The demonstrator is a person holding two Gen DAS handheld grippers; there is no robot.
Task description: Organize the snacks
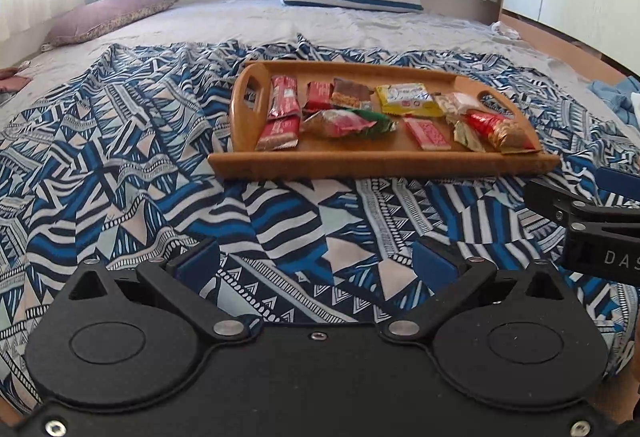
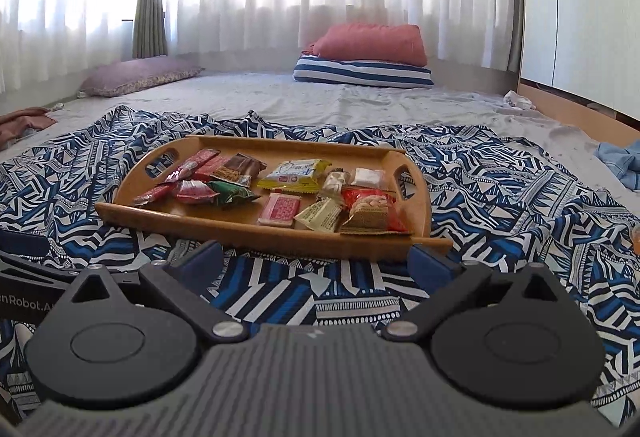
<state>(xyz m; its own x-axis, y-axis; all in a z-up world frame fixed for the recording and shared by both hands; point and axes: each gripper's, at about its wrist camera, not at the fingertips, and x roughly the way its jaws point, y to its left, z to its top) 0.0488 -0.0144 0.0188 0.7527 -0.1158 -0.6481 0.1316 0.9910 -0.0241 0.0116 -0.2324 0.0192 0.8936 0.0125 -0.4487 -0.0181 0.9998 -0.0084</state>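
A wooden tray (image 1: pixel 360 159) with cut-out handles sits on a blue patterned cloth (image 1: pixel 280 221) on the bed. It holds several wrapped snacks: red bars (image 1: pixel 283 101) at the left, a yellow pack (image 1: pixel 408 99) in the middle, a red and gold bag (image 1: pixel 500 129) at the right. The tray also shows in the right wrist view (image 2: pixel 224 227), with the yellow pack (image 2: pixel 294 173). My left gripper (image 1: pixel 316 265) is open and empty, short of the tray. My right gripper (image 2: pixel 316 261) is open and empty, just before the tray's near edge; it shows at the right of the left wrist view (image 1: pixel 580 213).
A red pillow (image 2: pixel 372 43) lies on a striped pillow (image 2: pixel 362 73) at the bed's far end. A purple pillow (image 2: pixel 140 76) lies at the far left. Curtains hang behind. Blue clothing (image 2: pixel 620 161) lies at the right, by a wooden bed edge (image 2: pixel 576 109).
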